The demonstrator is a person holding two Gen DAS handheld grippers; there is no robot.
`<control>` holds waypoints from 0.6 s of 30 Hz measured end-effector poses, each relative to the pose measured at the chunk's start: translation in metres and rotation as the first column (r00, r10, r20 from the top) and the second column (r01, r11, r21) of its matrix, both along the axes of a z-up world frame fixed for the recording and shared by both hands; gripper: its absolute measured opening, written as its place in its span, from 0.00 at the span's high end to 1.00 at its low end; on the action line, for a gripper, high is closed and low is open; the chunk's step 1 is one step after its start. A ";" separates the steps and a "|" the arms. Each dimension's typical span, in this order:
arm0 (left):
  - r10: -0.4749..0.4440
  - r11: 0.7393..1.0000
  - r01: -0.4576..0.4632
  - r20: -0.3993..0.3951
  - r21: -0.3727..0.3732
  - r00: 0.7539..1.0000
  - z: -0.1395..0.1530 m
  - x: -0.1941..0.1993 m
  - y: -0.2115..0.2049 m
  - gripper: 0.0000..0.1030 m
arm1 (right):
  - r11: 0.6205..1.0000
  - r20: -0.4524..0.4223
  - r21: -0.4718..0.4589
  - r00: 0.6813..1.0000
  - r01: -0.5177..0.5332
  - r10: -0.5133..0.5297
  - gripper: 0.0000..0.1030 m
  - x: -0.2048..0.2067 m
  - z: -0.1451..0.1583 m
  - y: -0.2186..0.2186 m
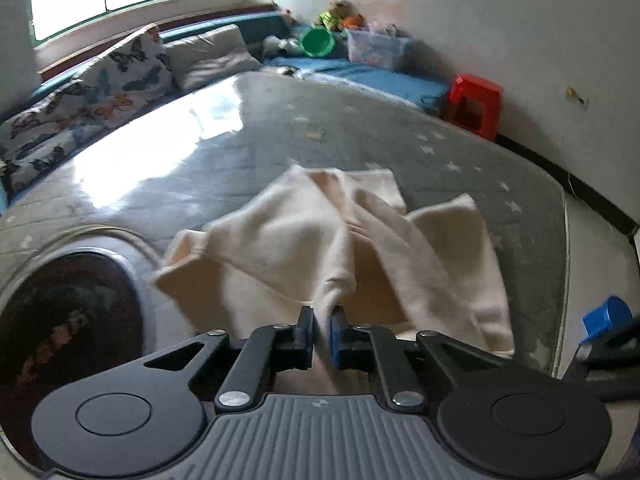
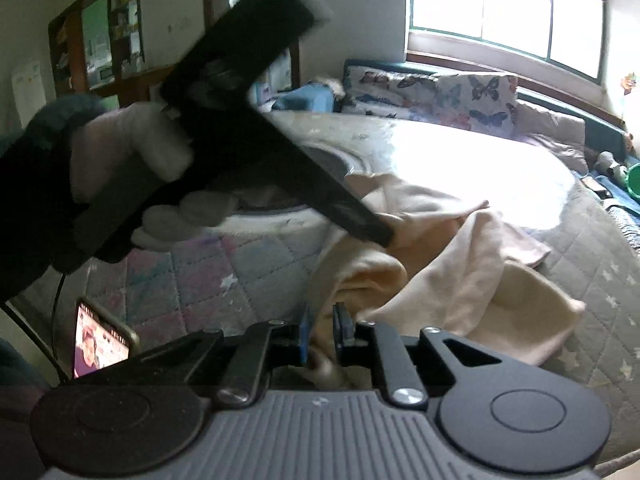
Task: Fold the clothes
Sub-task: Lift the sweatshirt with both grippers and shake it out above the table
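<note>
A cream garment (image 1: 304,236) lies crumpled on a grey star-patterned quilted mat (image 1: 248,148). My left gripper (image 1: 322,320) is shut on a bunched fold of the garment and pulls it up toward the camera. In the right wrist view the same garment (image 2: 452,264) spreads to the right, and my right gripper (image 2: 322,320) is shut on another bunched edge of it. The left gripper also shows in the right wrist view (image 2: 384,236), held by a white-gloved hand, its tip pinching the cloth. The right gripper's blue pad shows at the left wrist view's right edge (image 1: 606,318).
Butterfly-print cushions (image 1: 108,76) line the window side. A red stool (image 1: 476,104), a green bucket (image 1: 318,42) and toys stand by the far wall. A dark round panel (image 1: 68,332) is set in the mat at left. A lit phone (image 2: 100,344) lies near the mat's front edge.
</note>
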State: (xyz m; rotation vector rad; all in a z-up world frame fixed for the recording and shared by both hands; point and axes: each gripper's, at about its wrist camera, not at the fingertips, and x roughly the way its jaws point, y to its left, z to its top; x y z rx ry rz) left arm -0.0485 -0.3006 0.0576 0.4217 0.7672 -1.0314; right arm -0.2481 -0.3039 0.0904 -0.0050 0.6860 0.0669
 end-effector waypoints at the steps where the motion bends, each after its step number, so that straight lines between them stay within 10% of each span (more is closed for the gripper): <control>1: 0.009 1.000 -0.009 0.005 -0.009 1.000 0.004 0.002 0.008 0.91 | 1.000 0.012 0.005 1.000 0.011 -0.011 0.87 -0.001 0.004 -0.003; 18: 0.099 0.995 -0.100 -0.010 -0.019 0.995 0.015 0.005 0.100 0.90 | 0.960 -0.033 0.105 0.966 0.260 -0.258 0.75 0.065 -0.012 -0.073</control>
